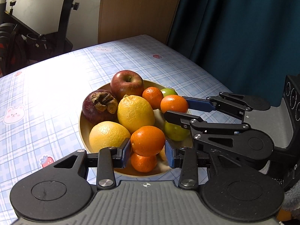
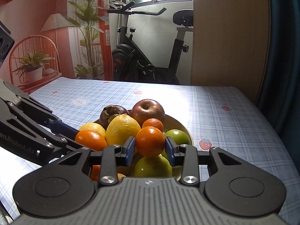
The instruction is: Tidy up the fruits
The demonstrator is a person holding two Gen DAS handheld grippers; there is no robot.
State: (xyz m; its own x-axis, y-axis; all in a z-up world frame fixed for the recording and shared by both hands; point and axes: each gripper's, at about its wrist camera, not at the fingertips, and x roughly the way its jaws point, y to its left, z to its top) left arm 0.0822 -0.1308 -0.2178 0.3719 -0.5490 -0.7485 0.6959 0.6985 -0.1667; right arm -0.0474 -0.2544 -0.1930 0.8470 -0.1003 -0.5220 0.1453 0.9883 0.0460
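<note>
Both wrist views close over plate (image 1: 84, 131)

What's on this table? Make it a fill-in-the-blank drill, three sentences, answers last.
The left tool and the right tool each grip an ____. The apple at the far side of the dish is ____ in colour. Beyond the table stands an exercise ____.
Missing words: orange; red; bike.

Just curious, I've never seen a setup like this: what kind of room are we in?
Most likely a lived-in home room. An exercise bike stands behind a table with a cartoon-print tablecloth, a bowl of fruit sits on it, and a dark curtain hangs beside it.
</note>
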